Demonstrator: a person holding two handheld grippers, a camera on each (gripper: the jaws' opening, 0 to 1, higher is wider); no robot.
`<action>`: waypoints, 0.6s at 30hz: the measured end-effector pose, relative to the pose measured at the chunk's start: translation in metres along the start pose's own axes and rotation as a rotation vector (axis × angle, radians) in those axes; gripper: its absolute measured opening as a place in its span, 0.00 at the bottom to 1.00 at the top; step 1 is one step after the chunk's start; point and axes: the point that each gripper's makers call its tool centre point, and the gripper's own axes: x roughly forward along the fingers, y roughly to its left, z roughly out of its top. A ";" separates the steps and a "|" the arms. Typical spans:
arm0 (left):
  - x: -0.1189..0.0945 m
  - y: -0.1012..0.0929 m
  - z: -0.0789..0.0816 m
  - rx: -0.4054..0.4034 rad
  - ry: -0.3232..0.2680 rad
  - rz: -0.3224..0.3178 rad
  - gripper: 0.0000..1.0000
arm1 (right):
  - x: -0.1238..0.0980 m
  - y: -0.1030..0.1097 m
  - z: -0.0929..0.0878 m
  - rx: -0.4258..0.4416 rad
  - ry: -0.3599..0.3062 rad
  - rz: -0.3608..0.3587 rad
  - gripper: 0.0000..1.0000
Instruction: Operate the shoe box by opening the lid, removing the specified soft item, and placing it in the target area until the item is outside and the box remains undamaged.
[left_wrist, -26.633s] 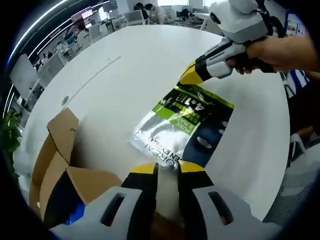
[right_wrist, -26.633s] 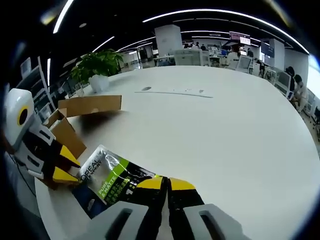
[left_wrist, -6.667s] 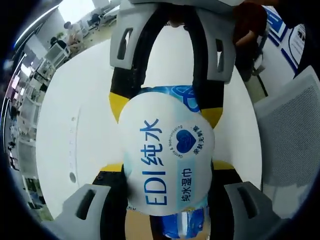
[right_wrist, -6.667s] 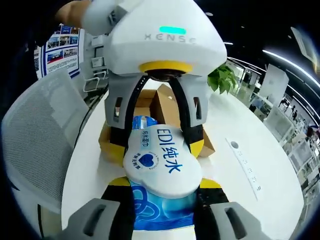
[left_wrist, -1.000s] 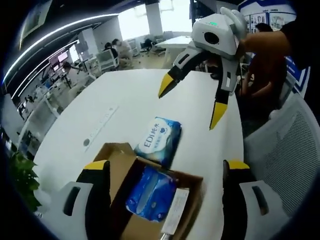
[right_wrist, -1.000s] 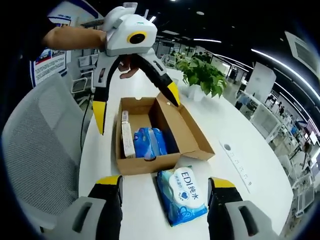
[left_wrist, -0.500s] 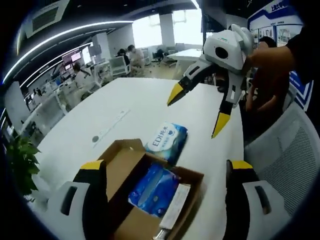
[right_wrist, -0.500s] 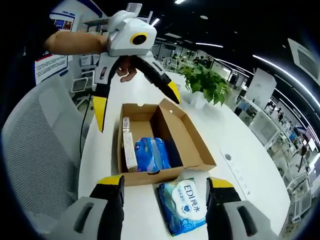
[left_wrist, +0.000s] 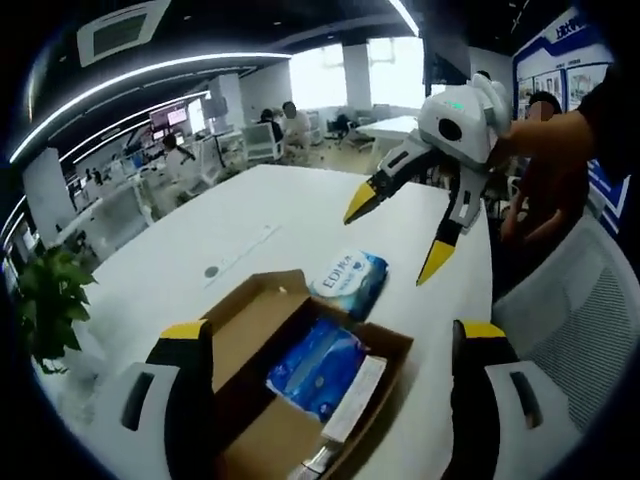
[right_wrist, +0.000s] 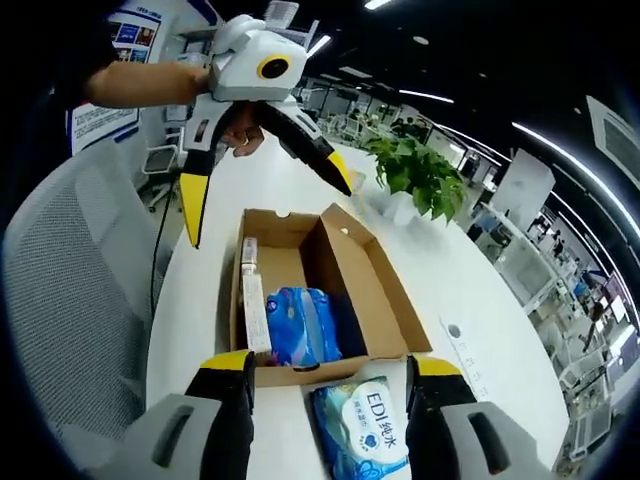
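Hovering wide open, empty: left gripper (left_wrist: 330, 345), above open box (left_wrist: 262, 400); wipes pack (left_wrist: 348, 282) on table (left_wrist: 200, 250) beyond box, out as required; right gripper (left_wrist: 412, 232) beyond, splayed, empty.

Right gripper view: own gripper (right_wrist: 330, 375) spread over wipes pack (right_wrist: 362, 428); box (right_wrist: 300, 300) ahead, blue pack (right_wrist: 300, 325) inside; left gripper (right_wrist: 262, 160) beyond.

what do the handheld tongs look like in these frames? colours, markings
Both tongs match: white rounded housing, grey-black jaw arms, yellow tips. The left tongs have a yellow ring around a dark lens; the right tongs carry a small green light on the housing. A dark sleeve shows behind them.
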 end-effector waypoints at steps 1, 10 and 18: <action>-0.002 0.001 -0.001 -0.005 -0.003 0.005 0.99 | 0.002 0.001 0.001 -0.001 -0.001 0.003 0.58; -0.020 0.006 -0.014 -0.038 -0.022 0.050 0.99 | 0.014 0.007 0.005 -0.031 0.017 0.010 0.55; -0.036 0.009 -0.020 -0.054 -0.041 0.084 0.99 | 0.021 0.006 0.010 -0.045 0.030 -0.006 0.52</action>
